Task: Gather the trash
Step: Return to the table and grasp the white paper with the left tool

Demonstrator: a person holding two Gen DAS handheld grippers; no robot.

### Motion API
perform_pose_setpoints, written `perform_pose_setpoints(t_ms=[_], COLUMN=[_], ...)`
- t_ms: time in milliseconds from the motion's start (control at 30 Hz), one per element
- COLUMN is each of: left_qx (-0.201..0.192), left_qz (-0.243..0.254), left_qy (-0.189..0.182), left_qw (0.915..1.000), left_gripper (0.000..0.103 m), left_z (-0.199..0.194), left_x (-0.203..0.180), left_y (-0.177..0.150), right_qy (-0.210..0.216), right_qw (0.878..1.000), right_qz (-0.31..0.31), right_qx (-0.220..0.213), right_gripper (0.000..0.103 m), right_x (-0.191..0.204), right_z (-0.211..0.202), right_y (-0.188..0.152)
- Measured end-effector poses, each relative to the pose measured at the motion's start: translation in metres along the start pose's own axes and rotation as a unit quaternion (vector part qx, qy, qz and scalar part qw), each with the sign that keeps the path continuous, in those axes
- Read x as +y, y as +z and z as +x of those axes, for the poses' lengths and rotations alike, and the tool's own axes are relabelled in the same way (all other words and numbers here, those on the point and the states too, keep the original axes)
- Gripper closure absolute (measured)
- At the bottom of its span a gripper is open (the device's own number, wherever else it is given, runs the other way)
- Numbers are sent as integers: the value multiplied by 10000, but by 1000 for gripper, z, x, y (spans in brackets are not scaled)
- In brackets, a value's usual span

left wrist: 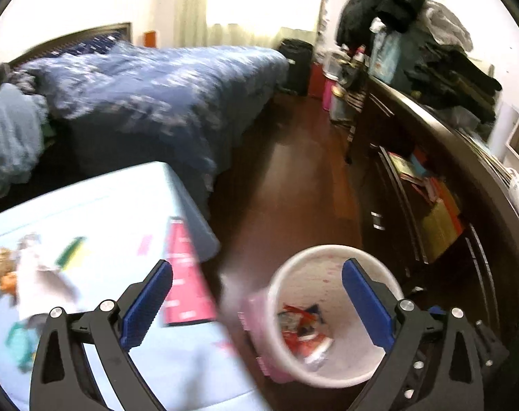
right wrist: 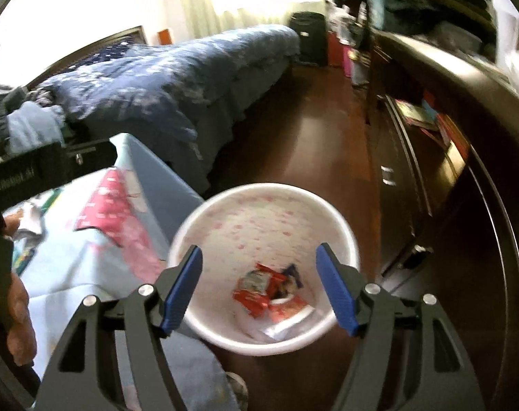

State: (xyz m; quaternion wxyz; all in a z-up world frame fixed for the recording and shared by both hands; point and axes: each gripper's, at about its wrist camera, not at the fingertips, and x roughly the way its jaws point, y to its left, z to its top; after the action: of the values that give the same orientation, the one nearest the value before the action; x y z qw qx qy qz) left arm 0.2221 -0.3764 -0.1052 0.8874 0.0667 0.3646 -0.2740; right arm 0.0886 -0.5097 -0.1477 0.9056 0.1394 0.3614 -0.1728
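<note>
bin [right wrist: 263,212] on floor, right of table [right wrist: 88,274] | wrappers [right wrist: 269,291] in bin | bed [right wrist: 177,78] behind table

left gripper [left wrist: 257,275]: wide, empty | bin [left wrist: 331,251]: wrappers [left wrist: 304,328] inside | table [left wrist: 98,205]: litter

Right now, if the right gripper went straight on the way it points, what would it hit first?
Probably the wrappers at the bottom of the white bin. The right gripper is open and empty, aimed down into the bin's mouth; nothing shows in between, though depth is hard to judge.
</note>
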Motion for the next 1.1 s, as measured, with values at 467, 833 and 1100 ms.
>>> perform_pose_setpoints(t_ms=[467, 833, 1100], left_qx=[410, 658, 550], left_qz=[-1156, -1695, -1728], left_qy=[1378, 1492, 1211], left_qw=[9828, 9719, 9759], left_gripper=[4, 20, 91], left_z=[2, 37, 23], left_x=[132, 167, 173], left_y=[-16, -14, -10], right_qy=[806, 816, 980], right_qw=[9925, 9909, 9871], right_qz=[-904, -1060, -1259], right_qx=[-151, -155, -146], right_gripper=[28, 29, 29], right_x=[111, 127, 151], right_z=[-29, -32, -31], right_y=[3, 5, 5])
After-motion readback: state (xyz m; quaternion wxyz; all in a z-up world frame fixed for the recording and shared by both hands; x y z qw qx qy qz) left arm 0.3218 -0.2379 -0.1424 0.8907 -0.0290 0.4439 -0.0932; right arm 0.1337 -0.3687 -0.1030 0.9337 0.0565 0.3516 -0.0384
